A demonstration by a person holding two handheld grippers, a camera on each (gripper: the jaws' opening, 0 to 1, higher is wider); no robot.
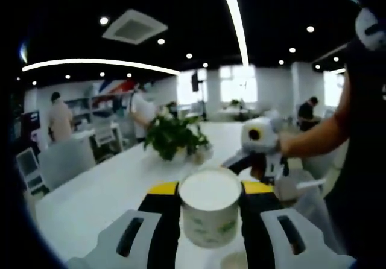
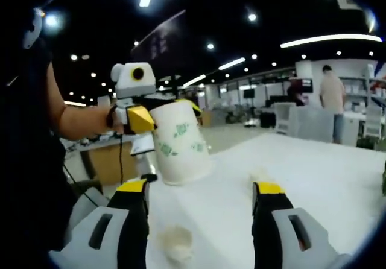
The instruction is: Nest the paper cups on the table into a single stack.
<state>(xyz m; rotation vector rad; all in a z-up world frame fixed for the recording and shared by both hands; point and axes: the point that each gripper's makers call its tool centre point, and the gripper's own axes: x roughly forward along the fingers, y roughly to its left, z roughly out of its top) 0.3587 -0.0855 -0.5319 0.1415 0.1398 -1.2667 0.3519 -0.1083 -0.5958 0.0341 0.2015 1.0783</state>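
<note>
The paper cup [image 1: 210, 207] sits clamped between the yellow-tipped jaws of the left gripper [image 1: 210, 190], lifted above the table [image 1: 102, 190]; it is white with a faint green leaf print, and its mouth faces the camera in the left gripper view. In the right gripper view the same cup [image 2: 178, 141] is seen side-on, slightly tilted, gripped by the left gripper [image 2: 161, 113], which comes in from the left on the person's arm [image 2: 75, 121].

The right gripper [image 2: 201, 187] has its jaws spread wide with nothing between them. In the left gripper view it [image 1: 260, 150] hangs over the table just beyond the held cup, with the person's forearm [image 1: 313, 137] reaching in from the right. A second paper cup [image 2: 176, 242] lies blurred on the table between the right gripper's jaws, close to the camera; a pale round shape [image 1: 234, 260] below the held cup may be the same cup, though that cannot be told for sure.

The table is long, white and glossy. A potted plant [image 1: 174, 136] with green leaves stands on it farther back. The room is an open office with a dark ceiling, spot lights and long curved strip lights [image 1: 99, 64]. Bright windows [image 1: 236, 84] line the far wall. People [image 1: 60, 117] stand among desks and chairs in the background, one [image 2: 332, 100] beside shelving at the right.
</note>
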